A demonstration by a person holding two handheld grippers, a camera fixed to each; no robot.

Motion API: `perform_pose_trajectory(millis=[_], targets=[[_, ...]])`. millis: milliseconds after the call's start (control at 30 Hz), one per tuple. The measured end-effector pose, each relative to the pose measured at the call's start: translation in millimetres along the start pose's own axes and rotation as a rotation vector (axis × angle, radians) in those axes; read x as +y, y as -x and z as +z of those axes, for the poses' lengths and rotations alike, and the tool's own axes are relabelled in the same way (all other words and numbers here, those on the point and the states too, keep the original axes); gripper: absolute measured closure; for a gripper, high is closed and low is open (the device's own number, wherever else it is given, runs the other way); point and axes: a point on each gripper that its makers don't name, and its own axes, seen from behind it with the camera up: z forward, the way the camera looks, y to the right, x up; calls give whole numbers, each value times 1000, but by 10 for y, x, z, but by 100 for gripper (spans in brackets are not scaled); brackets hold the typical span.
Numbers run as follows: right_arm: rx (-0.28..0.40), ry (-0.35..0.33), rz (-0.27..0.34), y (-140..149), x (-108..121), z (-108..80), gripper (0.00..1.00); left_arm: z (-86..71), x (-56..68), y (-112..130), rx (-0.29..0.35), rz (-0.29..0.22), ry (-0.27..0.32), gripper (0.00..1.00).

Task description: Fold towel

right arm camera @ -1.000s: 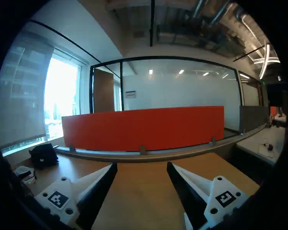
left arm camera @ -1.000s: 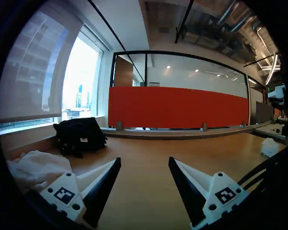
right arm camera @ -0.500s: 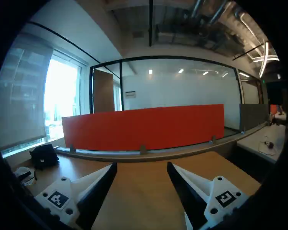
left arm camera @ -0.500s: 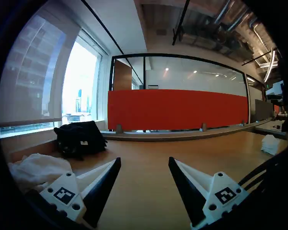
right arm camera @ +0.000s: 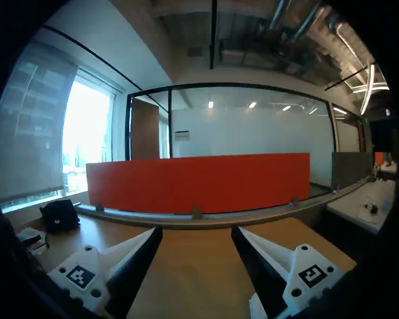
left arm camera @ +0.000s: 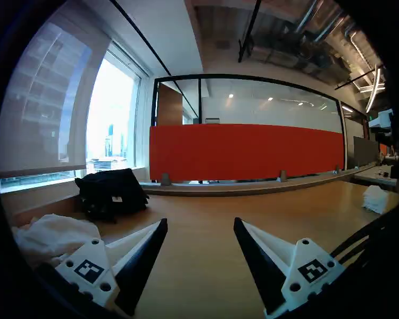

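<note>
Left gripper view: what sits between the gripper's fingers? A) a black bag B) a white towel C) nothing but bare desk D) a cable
C: the left gripper is open over bare desk, while the crumpled white towel lies at the left edge of the view, near the black bag.

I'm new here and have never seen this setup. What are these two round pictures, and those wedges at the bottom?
Each picture comes from a camera riding on a hand-held gripper, looking along its two fingers: the wedges. The left gripper and the right gripper are both open, holding nothing. Below them is a wooden desk. In the left gripper view a crumpled white towel lies at the left, near a black bag; a red divider stands behind.
</note>
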Motion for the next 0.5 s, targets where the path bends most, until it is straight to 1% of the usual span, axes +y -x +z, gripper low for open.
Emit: perform_pose_trajectory(millis=[200,400,500], targets=[[12,25,-45,27,115,5,0,-2,-3,-4,0,-1,0,8],[10,61,-45,208,294,3,0,-3,-9,-4,0,-1,-1,8],[10,61,-39,322,346,-20,0,-3,-7,-3,0,-1,-1,8]])
